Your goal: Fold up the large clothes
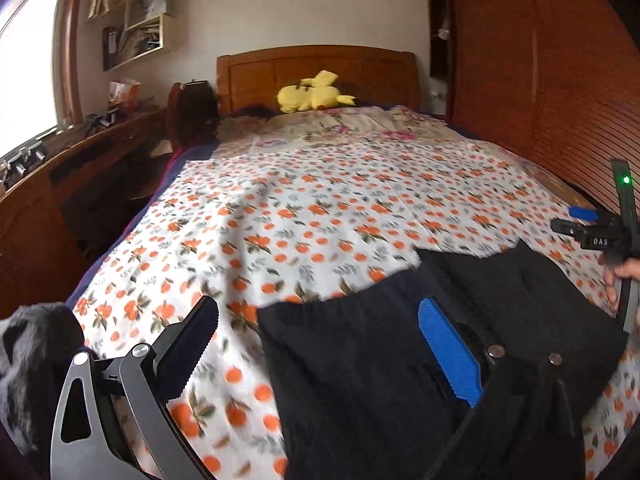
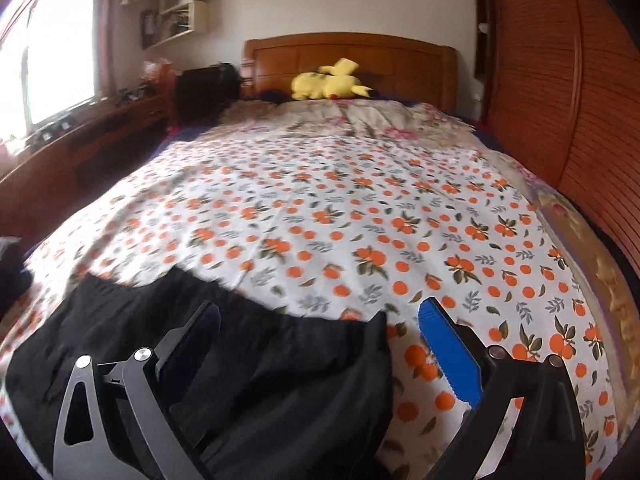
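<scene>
Trousers (image 2: 240, 360), black, are lying on the orange-print bed (image 2: 320, 208), beneath your left claw (image 1: 316, 344) and right claw (image 2: 316, 344), both hovering with jaws apart, pointing toward the headboard (image 2: 348, 60).

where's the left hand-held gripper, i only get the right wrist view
Observer: The left hand-held gripper is open, over the left edge of the black garment.
Operator: anything else dark over there
Observer: Yes, a fuzzy black bundle sits to that gripper's left, apart from the garment.
Operator: can you see mine from that side
Observer: Yes, the right hand-held gripper is past the garment's right end, with a green light lit on it.
</scene>
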`<state>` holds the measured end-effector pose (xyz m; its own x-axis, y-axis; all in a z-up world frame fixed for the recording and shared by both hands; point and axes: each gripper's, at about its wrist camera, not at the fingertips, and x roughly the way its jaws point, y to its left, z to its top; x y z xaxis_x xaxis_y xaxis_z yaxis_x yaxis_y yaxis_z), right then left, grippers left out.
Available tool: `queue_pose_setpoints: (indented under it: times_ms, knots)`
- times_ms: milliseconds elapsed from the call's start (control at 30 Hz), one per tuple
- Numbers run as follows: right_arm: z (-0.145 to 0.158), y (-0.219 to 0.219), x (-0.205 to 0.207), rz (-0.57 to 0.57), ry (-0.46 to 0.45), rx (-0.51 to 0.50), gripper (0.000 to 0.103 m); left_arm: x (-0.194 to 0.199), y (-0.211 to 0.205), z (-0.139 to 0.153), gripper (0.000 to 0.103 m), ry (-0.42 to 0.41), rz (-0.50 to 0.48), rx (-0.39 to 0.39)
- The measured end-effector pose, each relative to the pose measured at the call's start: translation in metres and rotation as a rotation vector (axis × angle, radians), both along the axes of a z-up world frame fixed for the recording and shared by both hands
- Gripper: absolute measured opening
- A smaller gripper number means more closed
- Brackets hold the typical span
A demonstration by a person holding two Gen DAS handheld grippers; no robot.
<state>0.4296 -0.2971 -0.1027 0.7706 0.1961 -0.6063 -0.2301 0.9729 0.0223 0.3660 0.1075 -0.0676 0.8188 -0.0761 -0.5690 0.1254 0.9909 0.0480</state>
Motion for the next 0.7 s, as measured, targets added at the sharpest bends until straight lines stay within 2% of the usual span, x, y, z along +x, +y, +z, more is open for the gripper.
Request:
queue_pose_setpoints:
  times_ms: [167,200,233,267,300,333,533,700]
  knots:
    - [-0.004,0.014,-0.061,0.118,0.006,-0.013,0.095,-0.042,-0.024,-0.017,0.101,0.022,-0.064,-0.018]
    - [-0.007,0.016,-0.071,0.142,0.018,-0.009,0.085,-0.05,-0.03,-0.02,0.101,0.027,-0.079,-0.024]
    - [-0.01,0.019,-0.079,0.164,0.033,-0.006,0.068,-0.06,-0.037,-0.025,0.101,0.034,-0.096,-0.033]
    - [-0.014,0.022,-0.089,0.184,0.051,-0.006,0.059,-0.064,-0.043,-0.027,0.101,0.039,-0.108,-0.036]
    - [-0.017,0.024,-0.099,0.201,0.065,-0.002,0.042,-0.071,-0.049,-0.031,0.101,0.043,-0.121,-0.039]
    - [-0.02,0.028,-0.108,0.218,0.075,0.003,0.03,-0.079,-0.056,-0.035,0.101,0.044,-0.132,-0.043]
    - [-0.034,0.043,-0.145,0.267,0.094,0.0,0.027,-0.112,-0.087,-0.058,0.101,0.066,-0.178,-0.087]
    - [-0.04,0.043,-0.161,0.261,0.085,-0.053,0.027,-0.127,-0.098,-0.074,0.101,0.079,-0.188,-0.117]
